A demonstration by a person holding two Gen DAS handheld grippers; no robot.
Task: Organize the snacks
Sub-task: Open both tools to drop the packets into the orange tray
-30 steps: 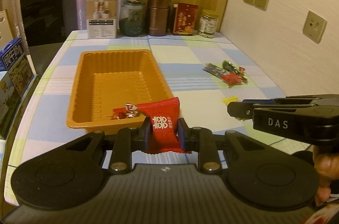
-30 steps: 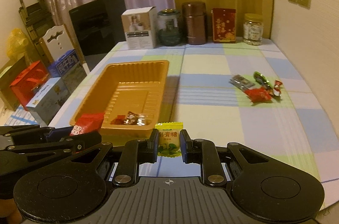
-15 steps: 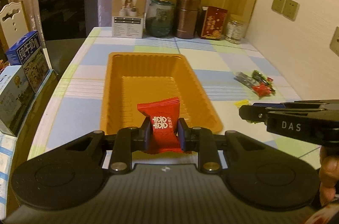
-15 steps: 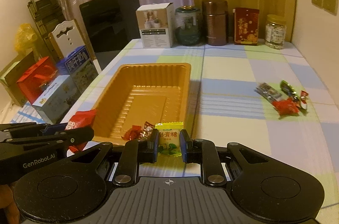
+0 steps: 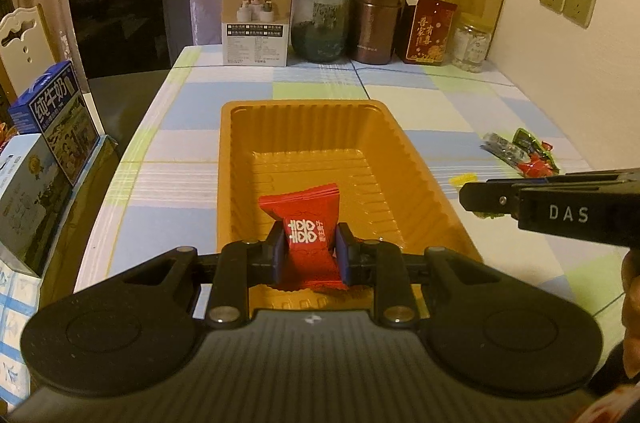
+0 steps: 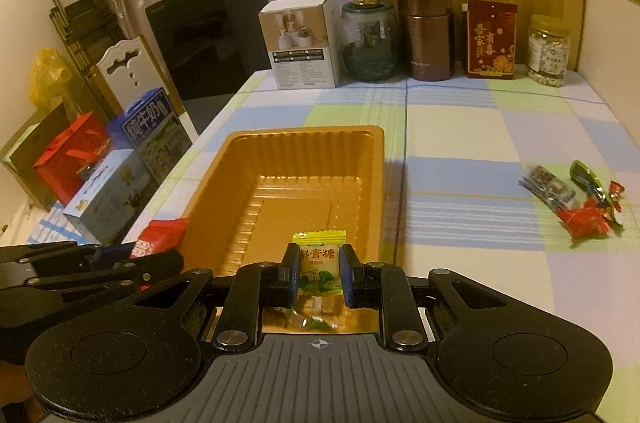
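1. Left hand-held gripper [image 5: 310, 255] is still clamped on the red candy [image 5: 308, 235], now over the orange tray [image 5: 400, 135] instead of short of it.
2. Right hand-held gripper [image 6: 319, 277] keeps pinching the green candy [image 6: 319, 263], now over the tray's near end.
3. Other snacks [image 6: 576, 203] stay put on the tabletop [image 6: 460, 127].

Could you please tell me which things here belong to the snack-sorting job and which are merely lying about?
Job: red candy, green candy, orange tray, loose snacks.
Lying about: white box, glass jar, brown canister, milk cartons.
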